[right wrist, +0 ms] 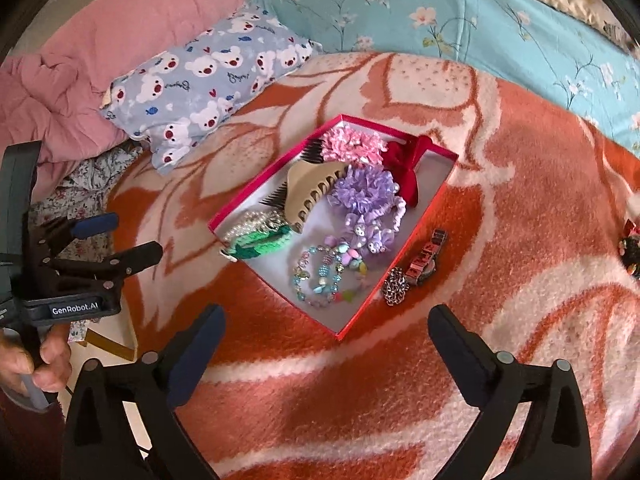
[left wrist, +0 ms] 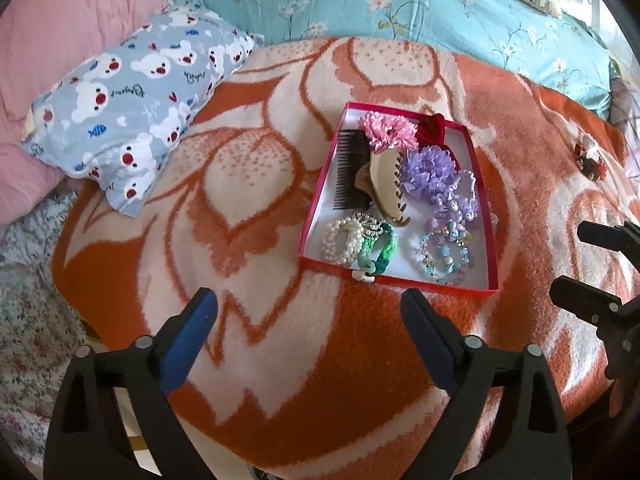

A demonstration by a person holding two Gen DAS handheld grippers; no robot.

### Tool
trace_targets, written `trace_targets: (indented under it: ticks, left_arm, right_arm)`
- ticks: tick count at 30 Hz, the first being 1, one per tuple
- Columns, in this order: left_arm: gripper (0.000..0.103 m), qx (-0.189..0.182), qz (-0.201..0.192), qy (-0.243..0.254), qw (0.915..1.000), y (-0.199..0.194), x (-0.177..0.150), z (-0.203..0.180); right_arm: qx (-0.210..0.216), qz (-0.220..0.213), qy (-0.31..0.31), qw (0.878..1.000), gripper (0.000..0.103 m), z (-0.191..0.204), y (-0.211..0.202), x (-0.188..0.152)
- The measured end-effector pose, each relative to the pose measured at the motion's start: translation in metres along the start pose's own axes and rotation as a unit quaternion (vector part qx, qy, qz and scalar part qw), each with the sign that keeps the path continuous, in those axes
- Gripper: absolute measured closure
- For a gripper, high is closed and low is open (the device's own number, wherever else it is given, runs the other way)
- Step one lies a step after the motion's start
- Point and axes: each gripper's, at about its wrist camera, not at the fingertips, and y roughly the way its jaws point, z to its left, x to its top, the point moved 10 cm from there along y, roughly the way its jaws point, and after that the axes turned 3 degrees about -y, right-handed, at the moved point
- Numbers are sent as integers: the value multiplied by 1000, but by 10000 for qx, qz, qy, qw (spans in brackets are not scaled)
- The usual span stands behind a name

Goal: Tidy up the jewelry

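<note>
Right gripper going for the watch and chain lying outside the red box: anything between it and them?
Nothing visible. The right gripper is open and empty above bare blanket. The watch and the chain lie on it, just outside the red box wall, uncovered.

A bedroom in a home. A bed fills the view, covered by an orange and cream flowered blanket (left wrist: 280, 360). Beyond the jaws lie a small blue pillow printed with bears (left wrist: 132, 108), a pink quilt (left wrist: 60, 20) and turquoise floral bedding (left wrist: 400, 4). A red box (right wrist: 240, 210) of hair accessories rests on the blanket.
</note>
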Motion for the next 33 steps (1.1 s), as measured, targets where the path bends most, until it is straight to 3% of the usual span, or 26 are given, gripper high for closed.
trace_targets:
  ticks: [2, 12, 33]
  left_arm:
    - [0, 79, -35, 17, 10000, 0, 1, 1]
    - [0, 293, -85, 40, 9995, 4, -4, 4]
    - [0, 240, -145, 62, 9996, 11, -15, -6]
  right_arm:
    - [13, -2, -15, 10000, 1, 2, -1, 0]
    - [15, 181, 32, 9998, 1, 4, 15, -12]
    - [-9, 156, 95, 9998, 1, 4, 27, -22]
